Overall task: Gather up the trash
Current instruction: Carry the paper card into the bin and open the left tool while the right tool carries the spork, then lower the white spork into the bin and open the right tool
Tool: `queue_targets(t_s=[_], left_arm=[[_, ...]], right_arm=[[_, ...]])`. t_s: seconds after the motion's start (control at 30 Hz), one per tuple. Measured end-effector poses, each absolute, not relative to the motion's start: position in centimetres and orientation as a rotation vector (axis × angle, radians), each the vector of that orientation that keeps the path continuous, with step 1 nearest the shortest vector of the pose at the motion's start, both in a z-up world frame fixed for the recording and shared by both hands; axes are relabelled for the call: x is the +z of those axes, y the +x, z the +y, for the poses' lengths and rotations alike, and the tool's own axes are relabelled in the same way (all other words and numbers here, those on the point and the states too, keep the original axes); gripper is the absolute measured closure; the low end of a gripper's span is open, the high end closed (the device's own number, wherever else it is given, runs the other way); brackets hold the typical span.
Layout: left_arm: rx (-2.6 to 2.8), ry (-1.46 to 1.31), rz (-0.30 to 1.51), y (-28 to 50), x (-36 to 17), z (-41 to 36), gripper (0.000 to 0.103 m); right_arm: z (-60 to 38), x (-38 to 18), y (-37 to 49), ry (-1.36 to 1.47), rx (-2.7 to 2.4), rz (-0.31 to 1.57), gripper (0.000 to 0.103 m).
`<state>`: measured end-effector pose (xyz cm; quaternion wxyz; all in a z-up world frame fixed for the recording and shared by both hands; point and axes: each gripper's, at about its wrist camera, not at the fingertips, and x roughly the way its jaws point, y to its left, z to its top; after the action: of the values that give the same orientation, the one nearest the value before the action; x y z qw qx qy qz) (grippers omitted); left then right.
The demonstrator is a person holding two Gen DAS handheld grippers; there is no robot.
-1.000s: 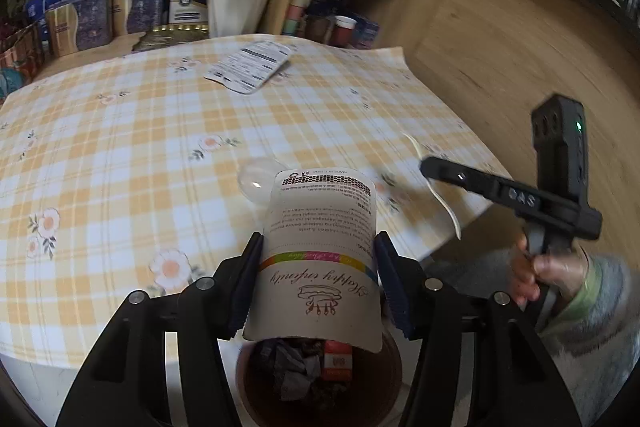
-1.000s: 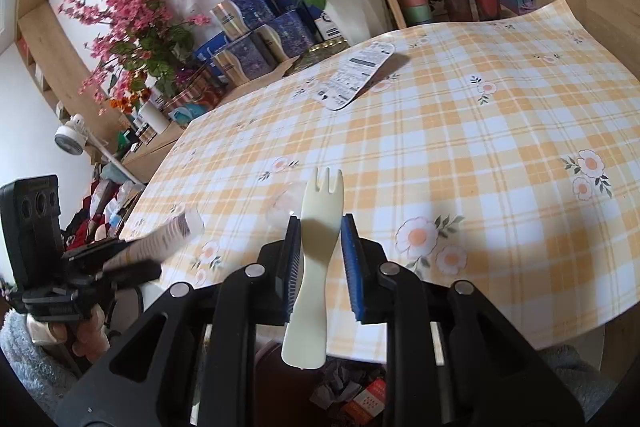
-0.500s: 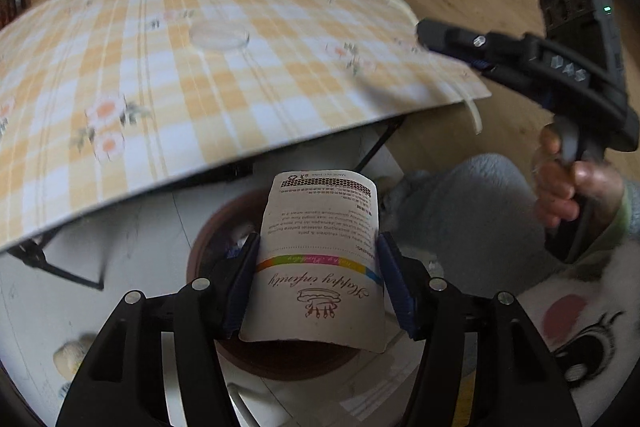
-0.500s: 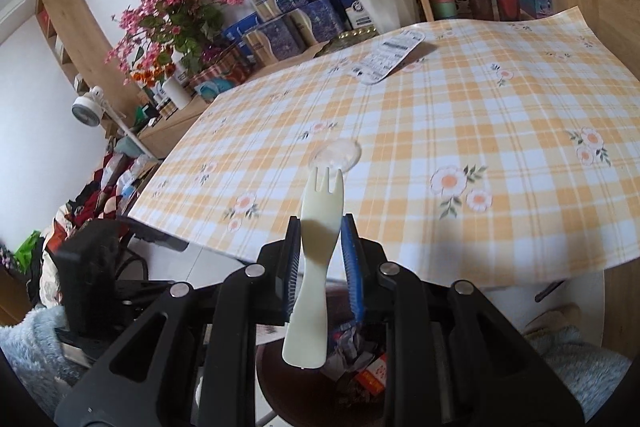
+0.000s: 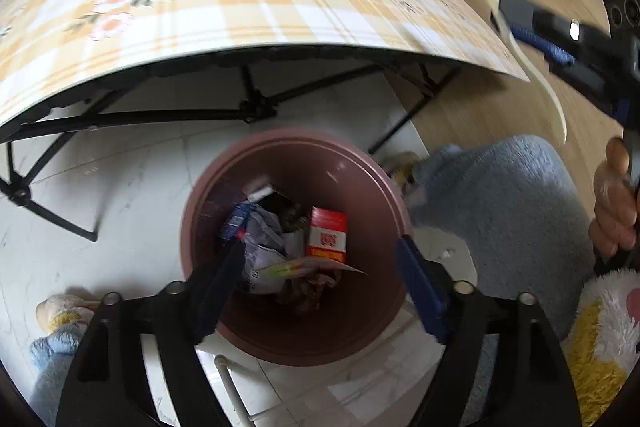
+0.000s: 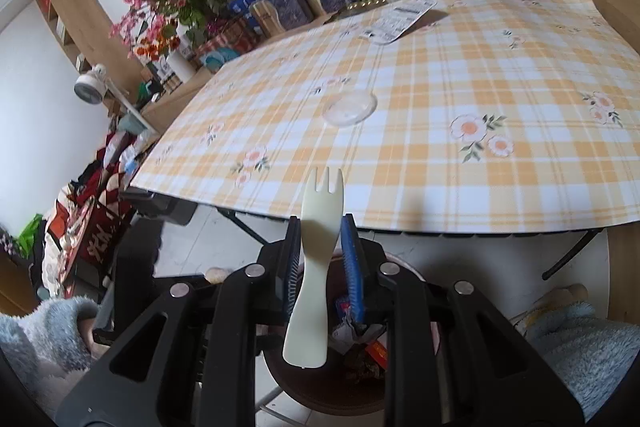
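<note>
Left gripper (image 5: pixel 320 267) jaws stand wide apart above the brown bin (image 5: pixel 372 187), holding nothing. Paper cup (image 5: pixel 308 267) lies inside on the trash. Right gripper (image 6: pixel 320 239) clamps the plastic fork (image 6: pixel 316 251) beyond the table's (image 6: pixel 440 187) near edge.

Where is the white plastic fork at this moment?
The white plastic fork is clamped upright in the right tongs, prongs up, just off the table's near edge and above the brown bin.
</note>
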<state>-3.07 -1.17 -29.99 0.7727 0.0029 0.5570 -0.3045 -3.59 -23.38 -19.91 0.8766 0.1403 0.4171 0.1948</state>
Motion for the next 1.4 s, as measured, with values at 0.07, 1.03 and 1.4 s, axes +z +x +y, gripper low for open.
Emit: queue_targets(t_s=[0.07,1.03,1.4], left_arm=[[-0.619,-0.013,1.178,-3.3,-29.5,-0.7,0.018],[-0.162,-0.094,0.852,-3.5,-25.3,5.8,0.009],[-0.161,-0.097,0.826,-3.7,-25.0,5.9,0.009]], right_arm=[[-22.8,-20.5,-3.6,0.281,0.413,0.887,0.079],[-20.6,-29.7,-2.9,0.259,0.348,1.253,0.079],[-20.2,-29.3,-2.6,0.227,0.324,1.238,0.02]])
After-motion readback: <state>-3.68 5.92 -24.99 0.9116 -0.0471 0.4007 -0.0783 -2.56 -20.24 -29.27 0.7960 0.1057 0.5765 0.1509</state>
